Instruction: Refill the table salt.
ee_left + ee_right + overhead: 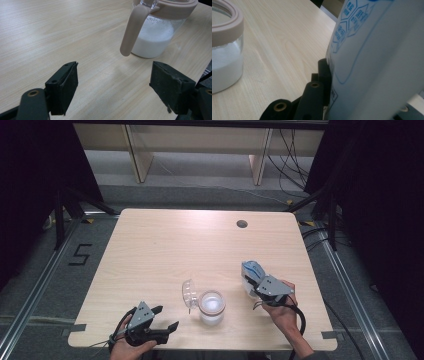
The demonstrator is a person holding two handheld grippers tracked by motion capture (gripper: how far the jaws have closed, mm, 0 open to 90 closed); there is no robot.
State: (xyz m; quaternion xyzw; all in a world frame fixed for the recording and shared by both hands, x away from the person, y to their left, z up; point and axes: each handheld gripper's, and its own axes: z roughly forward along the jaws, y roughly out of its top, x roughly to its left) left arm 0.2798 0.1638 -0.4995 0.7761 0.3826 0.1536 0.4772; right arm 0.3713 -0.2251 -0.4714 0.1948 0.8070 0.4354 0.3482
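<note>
The right gripper (251, 281) was clenched on a soft, light bag (250, 271), likely slippery; grip mid-body. The left gripper (165, 317) stood released beside the jar (212, 307).

Both grippers, left gripper (167, 317) and right gripper (251, 286), are black with grey three-cornered top plates. Brass-ringed rivets dot the jaw arms; a black cable trails from each
</note>
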